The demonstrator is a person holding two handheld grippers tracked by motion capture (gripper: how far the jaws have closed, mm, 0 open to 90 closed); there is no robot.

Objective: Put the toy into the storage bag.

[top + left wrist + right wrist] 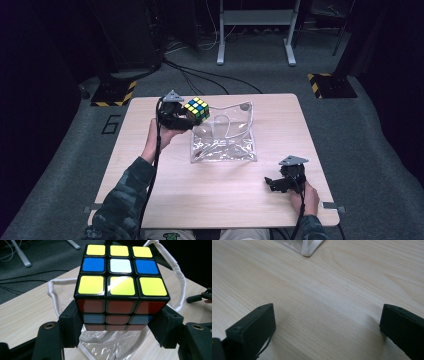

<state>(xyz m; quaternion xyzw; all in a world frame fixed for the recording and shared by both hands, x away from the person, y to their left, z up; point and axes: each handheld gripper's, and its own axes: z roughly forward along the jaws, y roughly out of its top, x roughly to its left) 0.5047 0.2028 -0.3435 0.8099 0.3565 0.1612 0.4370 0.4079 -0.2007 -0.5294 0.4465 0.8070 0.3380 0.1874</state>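
- Rubik's cube (197, 110) clamped between jaws of left gripper (186, 116), held off the wooden table (210, 200), at the far left corner of the clear plastic pouch (223, 142).
- Left gripper view: cube (121, 287) sits between the two black jaws, one pressing each side of its lower half; top face shows yellow stickers front and back rows, middle row blue, white, blue; face toward camera mostly red-orange with two bluish stickers in its middle row.
- Cube roughly level, slightly turned in high view; yellow and blue top visible there too.
- Left hand (159, 134) wraps the gripper body, forearm in camouflage sleeve (125, 195) coming from bottom left; black cable runs down along the arm.
- Pouch lies flat mid-table, white trim and a white cord loop (53, 293) visible under and behind the cube; opening side faces away from the person.
- Right gripper (274, 183) rests low at near right part of table, well apart from pouch and cube, held by right hand (307, 197).
- Right gripper view: jaws stand wide apart, nothing between them, bare wood grain below; a white-edged corner of the pouch (308, 247) shows at top.
- Grey three-cornered plate tops each gripper.
- Floor beyond table: grey carpet, cables, white frame legs, yellow-black striped bases.
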